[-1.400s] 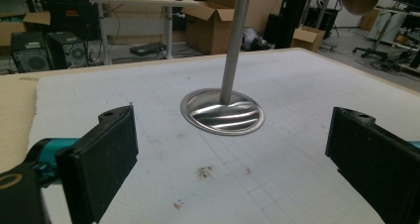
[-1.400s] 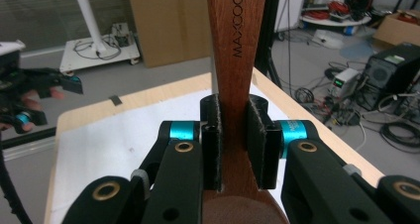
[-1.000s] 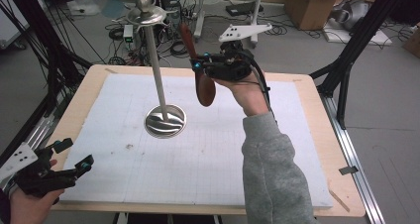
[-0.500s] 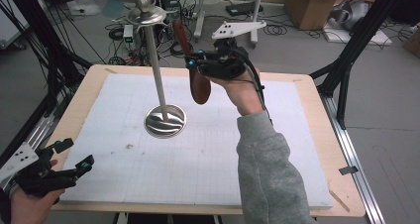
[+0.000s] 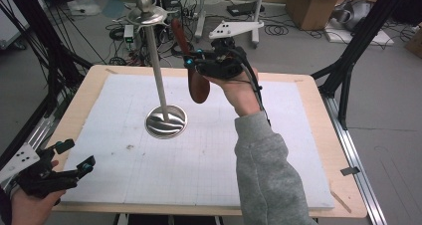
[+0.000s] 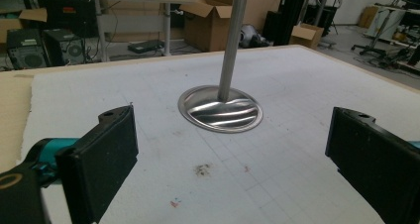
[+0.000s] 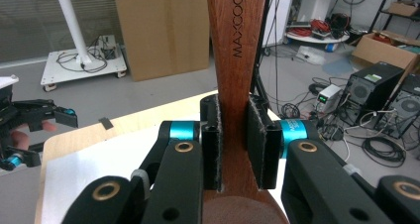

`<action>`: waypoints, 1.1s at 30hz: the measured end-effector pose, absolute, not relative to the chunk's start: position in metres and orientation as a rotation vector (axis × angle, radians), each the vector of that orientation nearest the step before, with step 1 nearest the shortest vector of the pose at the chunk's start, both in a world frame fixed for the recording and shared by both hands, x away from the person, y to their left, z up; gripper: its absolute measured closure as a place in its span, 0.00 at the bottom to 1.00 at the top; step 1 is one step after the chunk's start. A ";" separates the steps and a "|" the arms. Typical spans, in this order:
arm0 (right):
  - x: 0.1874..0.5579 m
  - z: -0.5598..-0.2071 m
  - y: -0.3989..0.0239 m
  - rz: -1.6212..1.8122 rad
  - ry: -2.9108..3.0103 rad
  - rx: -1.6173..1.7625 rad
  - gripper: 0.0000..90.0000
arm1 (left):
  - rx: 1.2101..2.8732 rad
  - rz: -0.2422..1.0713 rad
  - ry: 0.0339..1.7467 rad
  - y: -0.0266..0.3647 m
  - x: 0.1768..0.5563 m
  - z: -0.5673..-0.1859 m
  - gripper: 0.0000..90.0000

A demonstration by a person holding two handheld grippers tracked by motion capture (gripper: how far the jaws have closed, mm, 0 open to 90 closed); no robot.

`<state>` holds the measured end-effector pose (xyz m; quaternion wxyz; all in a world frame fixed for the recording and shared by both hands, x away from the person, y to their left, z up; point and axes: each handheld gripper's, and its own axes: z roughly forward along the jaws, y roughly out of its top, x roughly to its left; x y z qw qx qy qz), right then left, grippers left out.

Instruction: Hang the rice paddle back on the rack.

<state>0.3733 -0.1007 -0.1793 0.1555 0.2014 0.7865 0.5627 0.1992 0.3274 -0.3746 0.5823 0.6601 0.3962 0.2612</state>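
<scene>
Wooden spoon is up in the air, clamped by its neck in the right hand-held gripper, bowl hanging down and handle slanting up toward the hooked top of the steel utensil stand. From the high view it looks carried that way so the handle end can meet the stand's crown; that's my read, as the handle tip sits near the top but apart from it. The stand's round base rests on the white mat covering the tabletop. Down at the near left corner, the left hand-held gripper waits low, jaws spread, nothing between them.

Left gripper view now: both black pads stand wide with bare gridded mat between, and the stand's pole and rippled base sit ahead, well apart. It brings out small stains on the mat.

Right gripper view: the pads squeeze the spoon's neck from both sides, and the handle carries a stamped brand.
</scene>
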 end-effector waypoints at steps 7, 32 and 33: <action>0.376 -0.180 -0.096 1.612 2.248 0.585 0.87 | 1.532 0.611 0.927 0.330 0.199 -0.374 0.07; 0.380 -0.184 -0.089 1.592 2.255 0.600 0.87 | 1.528 0.617 0.927 0.331 0.198 -0.374 0.07; 0.380 -0.184 -0.088 1.593 2.257 0.603 0.87 | 1.527 0.619 0.926 0.331 0.198 -0.374 0.07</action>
